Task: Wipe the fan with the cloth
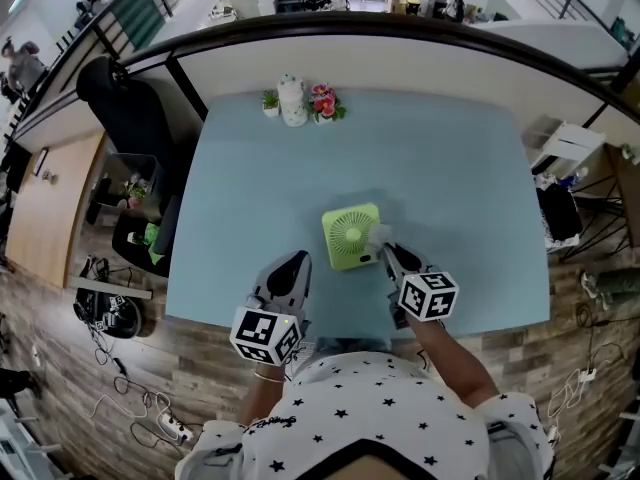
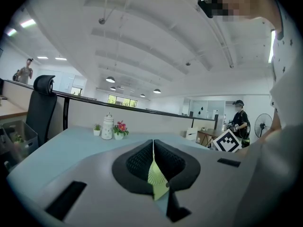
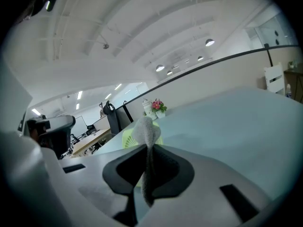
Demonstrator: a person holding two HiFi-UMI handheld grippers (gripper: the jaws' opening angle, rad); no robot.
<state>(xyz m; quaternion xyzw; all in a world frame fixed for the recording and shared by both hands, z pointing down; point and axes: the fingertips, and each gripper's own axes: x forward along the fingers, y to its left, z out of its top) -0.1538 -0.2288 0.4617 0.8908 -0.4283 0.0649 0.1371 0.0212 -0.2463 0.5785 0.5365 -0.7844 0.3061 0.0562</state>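
Note:
A small green fan [image 1: 350, 236] lies flat, grille up, on the light blue table [image 1: 430, 158] near its front edge. My right gripper [image 1: 388, 255] is at the fan's right side, shut on a grey cloth [image 1: 378, 233] that sticks out over the fan's right edge. In the right gripper view the cloth [image 3: 144, 129] stands up between the jaws of the right gripper [image 3: 147, 148], with the fan [image 3: 125, 138] just behind it. My left gripper [image 1: 297, 261] hovers left of the fan, apart from it, shut [image 2: 153, 143]. A sliver of the fan [image 2: 156, 174] shows through its slit.
A white jar [image 1: 292, 100], a small potted plant [image 1: 270, 100] and pink flowers [image 1: 325, 103] stand at the table's far edge. A black office chair [image 1: 125, 108] is beyond the left corner. A low partition wall [image 1: 400, 53] runs behind the table.

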